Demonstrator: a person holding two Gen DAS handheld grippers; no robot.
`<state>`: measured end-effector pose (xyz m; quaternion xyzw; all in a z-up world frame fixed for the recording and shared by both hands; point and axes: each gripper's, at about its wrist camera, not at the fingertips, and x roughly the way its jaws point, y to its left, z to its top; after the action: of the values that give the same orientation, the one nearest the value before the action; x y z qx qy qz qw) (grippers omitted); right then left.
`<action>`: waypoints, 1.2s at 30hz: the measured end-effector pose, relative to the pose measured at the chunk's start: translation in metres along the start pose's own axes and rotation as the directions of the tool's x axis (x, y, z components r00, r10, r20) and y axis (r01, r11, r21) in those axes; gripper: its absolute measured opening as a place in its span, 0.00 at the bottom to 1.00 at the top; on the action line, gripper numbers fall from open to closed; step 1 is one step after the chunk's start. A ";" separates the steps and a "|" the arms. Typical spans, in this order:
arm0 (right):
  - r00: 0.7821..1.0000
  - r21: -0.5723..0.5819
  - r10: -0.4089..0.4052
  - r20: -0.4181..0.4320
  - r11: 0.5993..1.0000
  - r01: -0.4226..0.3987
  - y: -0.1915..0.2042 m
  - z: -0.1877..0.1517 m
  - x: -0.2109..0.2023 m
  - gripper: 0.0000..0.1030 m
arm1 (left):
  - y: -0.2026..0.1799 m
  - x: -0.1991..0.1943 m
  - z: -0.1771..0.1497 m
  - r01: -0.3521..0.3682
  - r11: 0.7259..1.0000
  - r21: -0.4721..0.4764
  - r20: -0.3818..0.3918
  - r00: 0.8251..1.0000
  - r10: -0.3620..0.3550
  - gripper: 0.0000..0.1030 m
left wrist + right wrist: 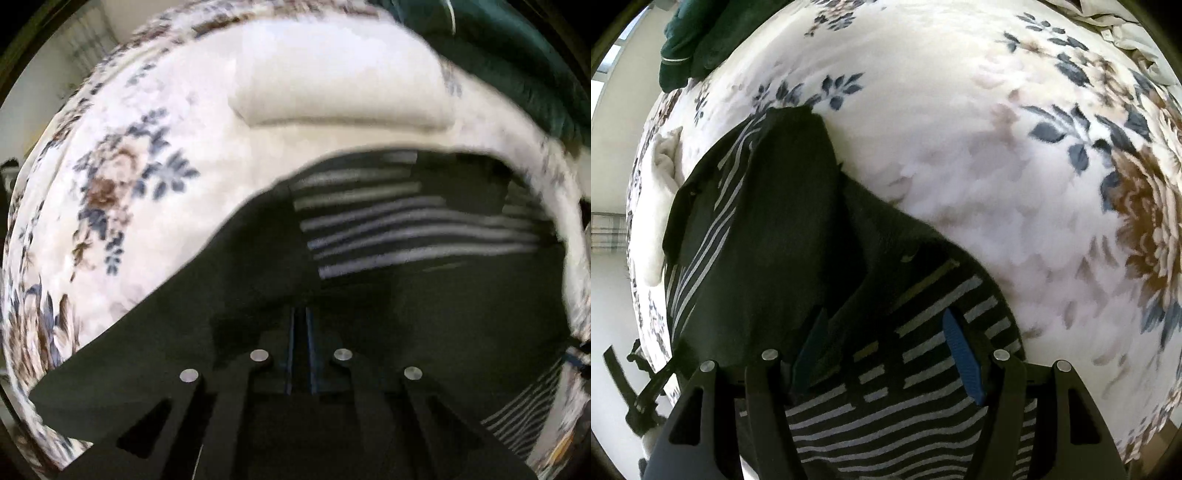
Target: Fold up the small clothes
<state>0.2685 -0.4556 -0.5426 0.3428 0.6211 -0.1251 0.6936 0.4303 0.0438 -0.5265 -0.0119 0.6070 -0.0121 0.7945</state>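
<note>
Garment [768, 229]: soft, light, limp, likely to sag and slide; best pinched at a hem or corner. Dark fabric with pale stripes, rumpled on the floral bed [960, 166]. Left gripper [300, 354] nearly closed, seemingly pinching dark cloth. Right gripper [886, 354] wide open over the striped part, holding nothing.

The dark striped knit garment [768, 229] is soft matt cloth with pale grey bands. It lies on a plush white bed cover printed with blue and brown flowers [960, 155], fleecy and slightly napped. A folded cream cloth [332, 92] looks thick and soft; a dark green garment [517, 66] looks velvety. Each claw [886, 354] is matt black plastic with shiny round metal pins and ribbed blue pads [962, 356].
</note>
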 end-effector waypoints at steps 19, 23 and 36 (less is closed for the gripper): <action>0.959 0.206 0.257 -0.120 0.951 -0.229 -0.030 -0.004 0.014 0.65 | -0.061 -0.050 0.054 0.256 0.961 -0.108 0.103 0.964 -0.245 0.73; 0.912 0.405 0.405 -0.062 0.845 -0.348 -0.058 -0.007 0.041 0.61 | -0.160 -0.007 0.093 0.402 0.915 0.038 0.014 0.915 -0.403 0.73; 0.896 0.531 0.402 0.191 0.725 -0.439 -0.091 -0.008 0.049 0.07 | -0.354 0.079 0.105 0.421 0.805 0.418 -0.264 0.904 -0.336 0.73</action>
<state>0.2176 -0.5048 -0.6179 0.6587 0.4405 -0.1523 0.5907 0.5502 -0.3120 -0.5634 0.0590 0.6393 -0.3171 0.6980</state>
